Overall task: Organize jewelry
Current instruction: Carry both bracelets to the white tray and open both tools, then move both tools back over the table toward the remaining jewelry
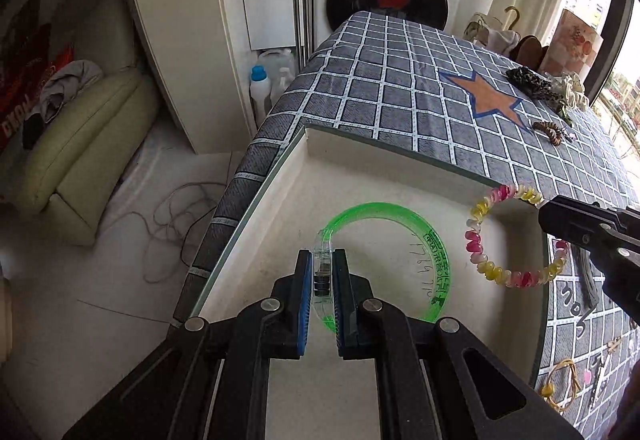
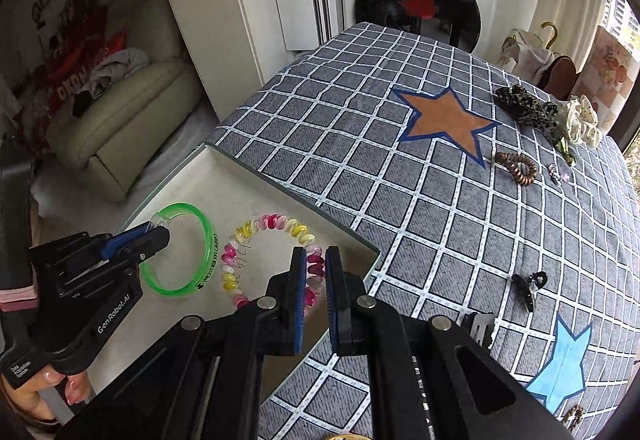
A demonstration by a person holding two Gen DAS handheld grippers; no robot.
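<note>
My left gripper (image 1: 322, 260) is shut on the clear clasp of a translucent green bangle (image 1: 400, 210). The bangle hangs over a shallow white tray (image 1: 360, 168) at the table's near corner. From the right, my right gripper (image 1: 546, 212) reaches in with a pink, yellow and white coil bracelet (image 1: 474, 240). In the right wrist view, my right gripper (image 2: 316, 256) is shut on that coil bracelet (image 2: 276, 222) above the tray (image 2: 224, 184). My left gripper (image 2: 158, 230) holds the green bangle (image 2: 208, 236) just to its left.
On the checked tablecloth lie a leopard scrunchie (image 2: 520, 104), a white scrunchie (image 2: 582, 120), a brown coil tie (image 2: 516, 166) and a black claw clip (image 2: 528, 286). A gold bracelet (image 1: 560, 384) lies near the front. A washing machine (image 2: 416, 0) stands behind the table, a sofa (image 2: 120, 120) to the left.
</note>
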